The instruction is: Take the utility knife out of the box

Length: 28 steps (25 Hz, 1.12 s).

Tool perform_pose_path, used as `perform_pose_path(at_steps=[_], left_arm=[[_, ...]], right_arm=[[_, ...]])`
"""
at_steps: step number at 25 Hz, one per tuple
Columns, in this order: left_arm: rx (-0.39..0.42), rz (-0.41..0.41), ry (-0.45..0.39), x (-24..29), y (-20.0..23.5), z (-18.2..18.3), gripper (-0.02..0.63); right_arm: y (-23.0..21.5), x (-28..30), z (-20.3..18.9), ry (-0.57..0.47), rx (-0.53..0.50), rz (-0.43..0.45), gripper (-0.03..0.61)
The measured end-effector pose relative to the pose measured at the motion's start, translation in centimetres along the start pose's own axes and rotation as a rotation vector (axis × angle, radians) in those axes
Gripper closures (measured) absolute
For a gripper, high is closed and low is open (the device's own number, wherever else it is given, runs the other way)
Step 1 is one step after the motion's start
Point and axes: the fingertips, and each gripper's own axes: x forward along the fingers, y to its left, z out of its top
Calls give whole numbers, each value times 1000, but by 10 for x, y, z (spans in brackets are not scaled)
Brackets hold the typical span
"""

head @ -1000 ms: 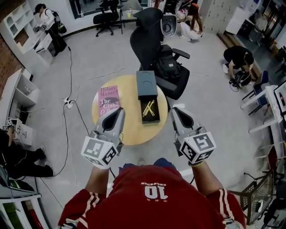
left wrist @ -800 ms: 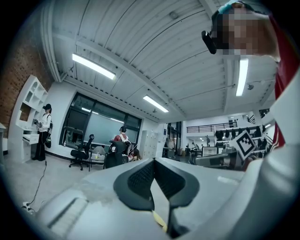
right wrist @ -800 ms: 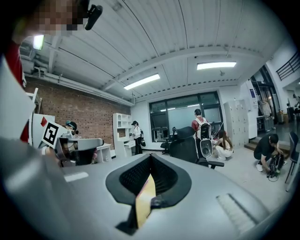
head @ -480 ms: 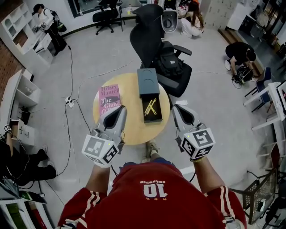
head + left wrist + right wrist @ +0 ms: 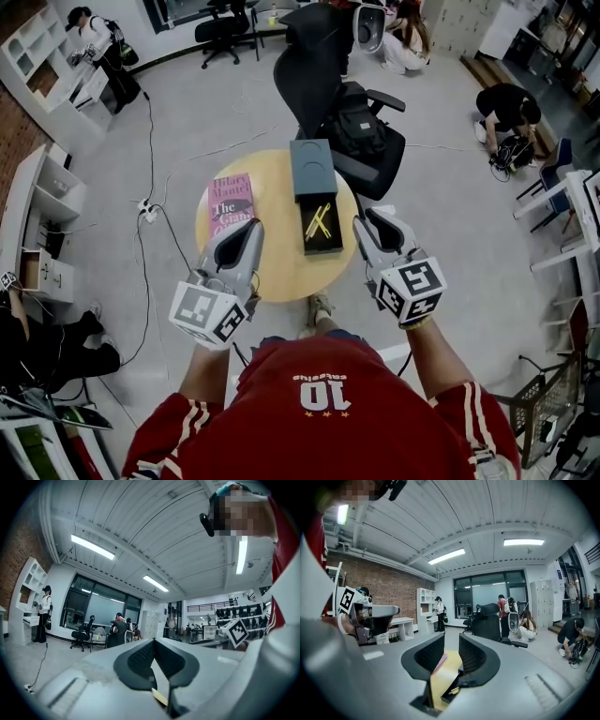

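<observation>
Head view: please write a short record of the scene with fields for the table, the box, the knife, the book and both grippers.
table: round, wooden
box: dark, its tray slid out toward the person
knife: yellow, lies in the tray, not touched
book: pink, flat on the table, left of the box
left gripper: fingers together, empty, over the book's near end
right gripper: fingers apart, just been opening, nothing between them, right of the tray

shirt [image 5: 319, 412]: red, white numeral | sleeves [image 5: 187, 419]: white stripes | left gripper [image 5: 246, 232], right gripper [image 5: 371, 221]: grey, black-white marker cubes [image 5: 208, 315]
</observation>
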Motion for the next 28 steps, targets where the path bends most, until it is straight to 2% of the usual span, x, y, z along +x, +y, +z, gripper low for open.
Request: perform_pose_path(at_steps=[5, 12, 19, 28], left_arm=[[-5, 9, 3, 2, 5, -2, 611], [-9, 23, 17, 7, 16, -6, 611], [-29, 30, 35, 22, 27, -14, 611], [-66, 31, 77, 39, 39, -37, 611]], right_arm=[[0, 13, -7, 12, 13, 31, 459], [-7, 46, -41, 88, 10, 70, 459], [-26, 81, -93, 204, 9, 72, 456], [-42, 127, -179, 393, -19, 96, 446]])
